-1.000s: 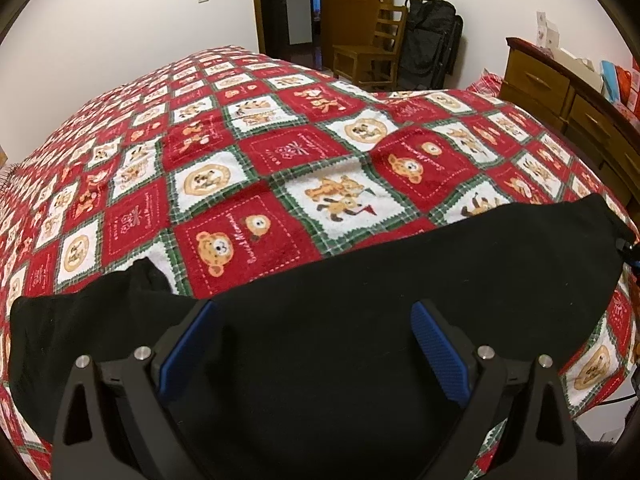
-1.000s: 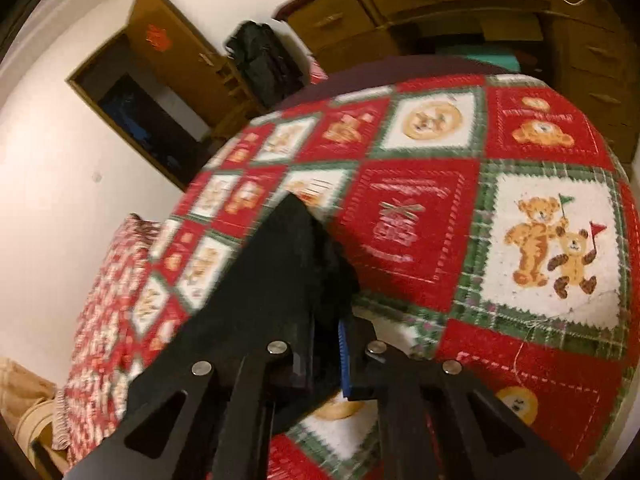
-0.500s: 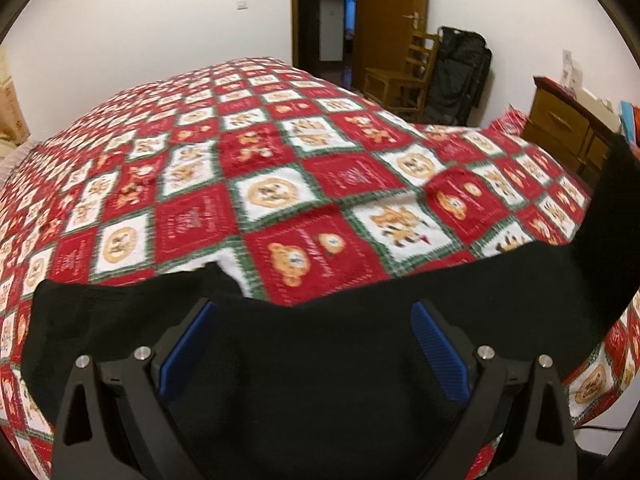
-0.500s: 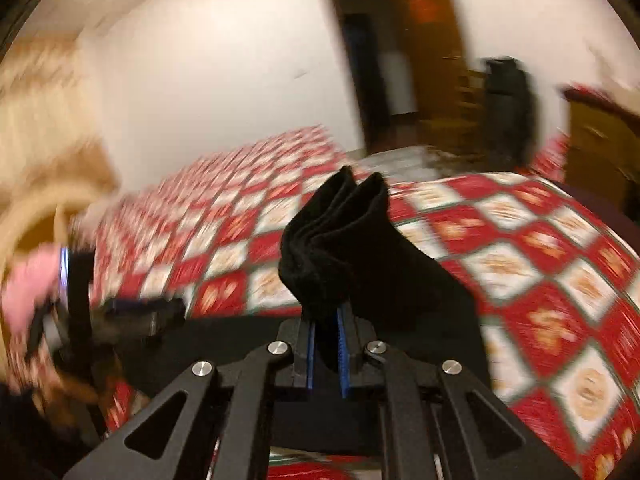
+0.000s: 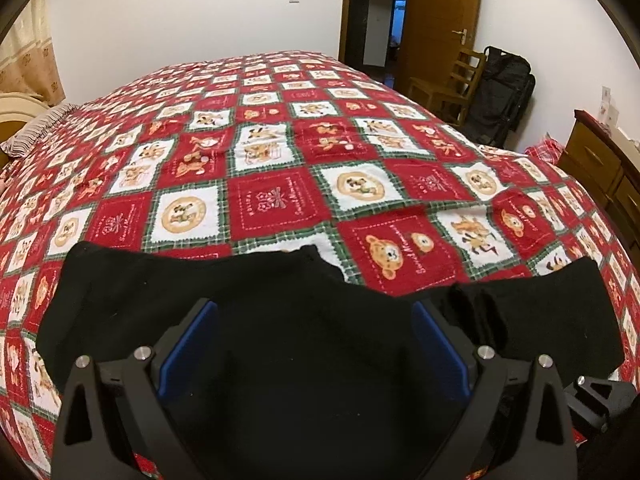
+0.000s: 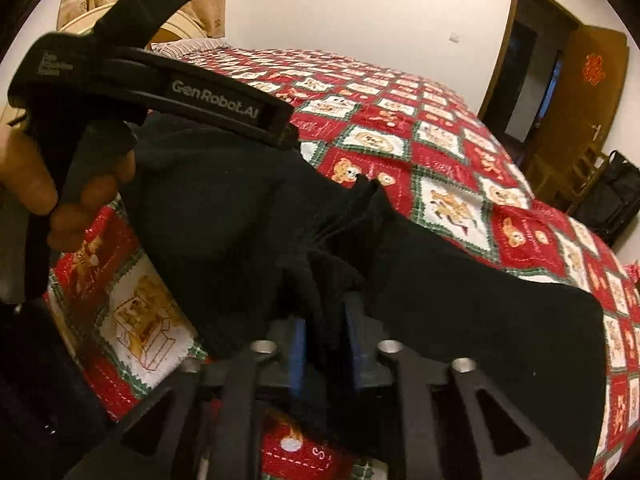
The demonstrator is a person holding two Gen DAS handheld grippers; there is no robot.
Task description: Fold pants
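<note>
Right now the black pants (image 5: pixel 304 344) lie across the near edge of the bed, on a red, white and green checked quilt (image 5: pixel 280 200) printed with bears; seen from the left gripper (image 5: pixel 312 344), the cloth spreads directly under and ahead of its fingers, running out to both sides, with a bunched fold just past the right-hand blue pad. The left gripper's jaws stand wide apart above the cloth, the pads pressing on nothing. In the right wrist view the right gripper (image 6: pixel 325 340) has a thick fold of the pants (image 6: pixel 460 300) between its two blue pads, and its jaws are opening — the pads now stand a little off the fabric on either side rather than pinching it; beyond its fingertips the cloth rises in a crumpled ridge, then lies flat off to the right. Up and to the left of the right gripper, the left gripper's black body (image 6: pixel 160 88) crosses over the pants, with a hand (image 6: pixel 60 184) wrapped around its handle. Far ahead of both grippers stand a wooden door (image 5: pixel 436 20), a chair (image 5: pixel 448 84) and a black bag (image 5: pixel 500 96) — all well clear of the pants.
</note>
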